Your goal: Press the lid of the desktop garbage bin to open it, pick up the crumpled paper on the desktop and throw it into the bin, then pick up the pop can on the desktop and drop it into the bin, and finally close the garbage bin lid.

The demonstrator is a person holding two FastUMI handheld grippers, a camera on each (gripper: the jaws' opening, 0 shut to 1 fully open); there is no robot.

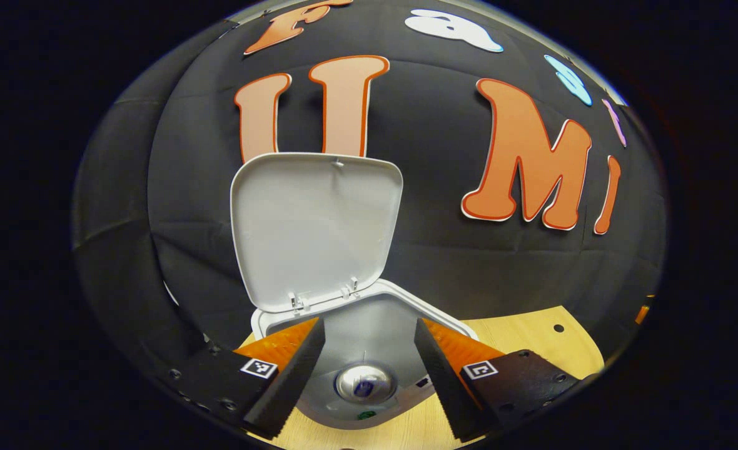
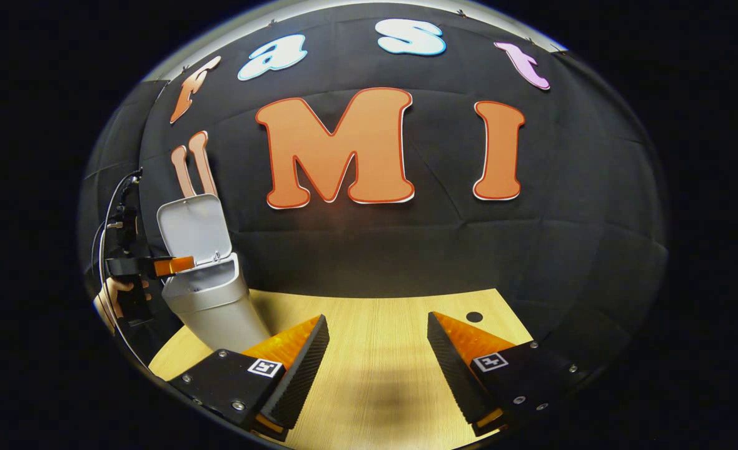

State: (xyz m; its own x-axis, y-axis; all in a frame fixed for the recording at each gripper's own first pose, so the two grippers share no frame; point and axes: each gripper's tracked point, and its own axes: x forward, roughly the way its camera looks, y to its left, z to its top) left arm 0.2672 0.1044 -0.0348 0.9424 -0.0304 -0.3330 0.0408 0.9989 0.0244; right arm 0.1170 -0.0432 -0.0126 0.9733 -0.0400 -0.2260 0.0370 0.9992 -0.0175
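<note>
Inside, left gripper view shows pop can (image 1: 364, 382) in bin (image 1: 369, 315).

Both views wallward, sharing bin (image 1: 369, 325).

- Bench (image 2: 375, 375): light wood-grain top. It takes up the lower middle of the right gripper view, and a smaller strip of it (image 1: 531, 340) lies at lower right in the left gripper view.
- Hole (image 2: 474, 317): small, round and dark, set in the bench top near its far edge, right of centre. The same hole (image 1: 558, 327) sits near the far right edge in the left gripper view.
- Shadow (image 2: 388, 395): soft dark patch on the bench top, near the front.
- Wall (image 2: 581, 206): black cloth with faint creases and seams, rising directly behind the bench.
- Cable (image 2: 109, 206): thin and dark, curving along the far left edge in front of the cloth.
</note>
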